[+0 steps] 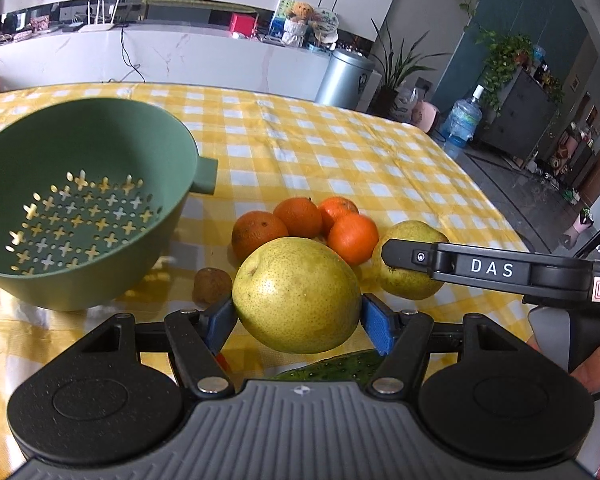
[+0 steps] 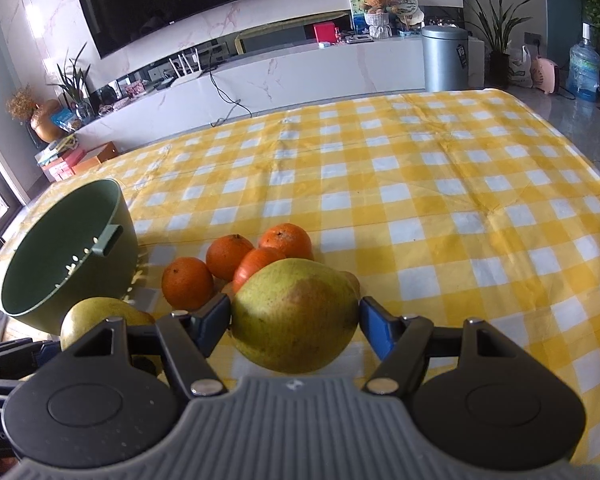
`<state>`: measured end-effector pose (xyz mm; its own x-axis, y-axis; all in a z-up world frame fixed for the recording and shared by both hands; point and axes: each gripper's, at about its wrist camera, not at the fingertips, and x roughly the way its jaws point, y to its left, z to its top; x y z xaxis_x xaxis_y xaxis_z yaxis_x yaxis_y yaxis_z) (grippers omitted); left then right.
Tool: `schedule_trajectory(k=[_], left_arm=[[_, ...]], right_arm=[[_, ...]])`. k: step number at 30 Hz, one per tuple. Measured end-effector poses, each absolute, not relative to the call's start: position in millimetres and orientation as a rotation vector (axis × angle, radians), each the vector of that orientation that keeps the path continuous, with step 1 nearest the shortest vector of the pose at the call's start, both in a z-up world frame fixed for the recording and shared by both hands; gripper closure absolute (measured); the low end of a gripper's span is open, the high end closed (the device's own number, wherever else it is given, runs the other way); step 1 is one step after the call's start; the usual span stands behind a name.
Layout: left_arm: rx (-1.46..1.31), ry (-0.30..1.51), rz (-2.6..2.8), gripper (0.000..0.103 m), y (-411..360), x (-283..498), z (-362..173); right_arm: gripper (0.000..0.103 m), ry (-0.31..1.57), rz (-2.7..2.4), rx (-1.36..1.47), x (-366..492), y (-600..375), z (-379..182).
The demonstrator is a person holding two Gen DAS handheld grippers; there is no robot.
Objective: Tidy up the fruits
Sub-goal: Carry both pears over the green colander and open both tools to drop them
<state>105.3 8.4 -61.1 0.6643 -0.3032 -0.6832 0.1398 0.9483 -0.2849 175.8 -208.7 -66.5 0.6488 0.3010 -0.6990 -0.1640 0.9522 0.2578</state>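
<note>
We see two pears, each pinched in its own tool. The left hand-held gripper [image 1: 296,322] has its blue pads pressed on both sides of a yellow-green pear [image 1: 296,294], held above the surface [image 1: 340,152], which is covered w/ a yellow-and-white checked cloth. The right hand-held gripper [image 2: 294,326] pinches a second pear [image 2: 294,314], greenish w/ a brown-red blush, the same way.

Just behind both pears sit four mandarins [image 1: 300,226], bunched together and touching one another. A small brown fruit [image 1: 212,285], possibly a kiwi, lies on the cloth left of the first pear. A dark green bumpy vegetable, prob. a cucumber [image 1: 332,368], shows partly under that pear, mostly hidden by the tool.

A green colander bowl [image 1: 172,148] w/ cross-shaped holes in its base and a small side handle stands to the left, near the mandarins but apart from them. Nothing lies inside it.

In the left wrist view, the right tool's black arm, marked "DAS", crosses in front of the second pear.
</note>
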Motion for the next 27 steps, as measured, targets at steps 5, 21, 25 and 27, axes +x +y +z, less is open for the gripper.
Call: schedule_trajectory(k=[5,21,25,27], left_arm=[[-0.228,0.786,-0.238,0.026,14.0,98.3,-47.1],[-0.235,0.814,-0.139,0.026,62.5,107.7,-4.1],[-0.223,0.829,-0.105,0.026,82.2,119.3,4.5],[-0.212,0.846,-0.076,0.026,89.9,126.1,6.4]], right_arm=[[0.035,0.814,0.288,0.205,166.8,-210.5,-60.4],[0.035,0.792,0.461,0.065,161.0,-166.6,-29.6],[0.035,0.766,0.533,-0.018,167.2,-144.0,-16.0],[0.035,0.750,0.571,-0.062,170.3,-131.7,-9.2]])
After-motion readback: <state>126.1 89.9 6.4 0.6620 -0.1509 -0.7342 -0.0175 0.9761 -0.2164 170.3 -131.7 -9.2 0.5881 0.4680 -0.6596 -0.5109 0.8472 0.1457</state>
